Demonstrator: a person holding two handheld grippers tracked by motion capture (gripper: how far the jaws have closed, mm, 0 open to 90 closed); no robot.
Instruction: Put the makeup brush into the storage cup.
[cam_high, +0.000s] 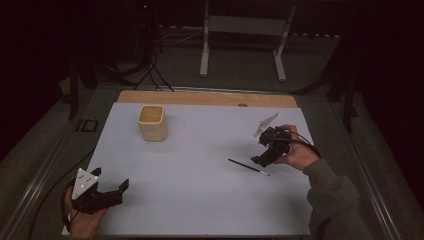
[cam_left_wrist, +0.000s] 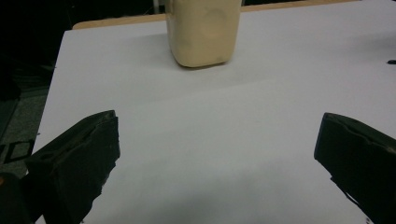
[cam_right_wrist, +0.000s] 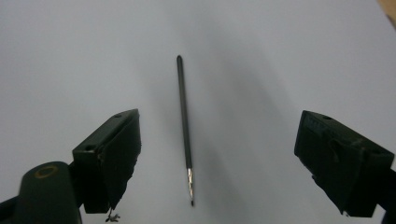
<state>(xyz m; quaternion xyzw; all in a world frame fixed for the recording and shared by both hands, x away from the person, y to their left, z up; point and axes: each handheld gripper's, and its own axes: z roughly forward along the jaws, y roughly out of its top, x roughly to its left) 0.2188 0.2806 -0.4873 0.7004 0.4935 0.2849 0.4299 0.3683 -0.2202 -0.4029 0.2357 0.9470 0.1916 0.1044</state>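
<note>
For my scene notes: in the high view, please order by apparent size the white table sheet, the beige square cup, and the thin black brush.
1. White table sheet, by far the largest.
2. Beige square cup.
3. Thin black brush: about as long as the cup is tall, but far thinner, so it covers the least area.

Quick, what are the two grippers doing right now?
Left gripper: open, holding nothing.
Right gripper: open, empty, over the thin black paintbrush.
</note>
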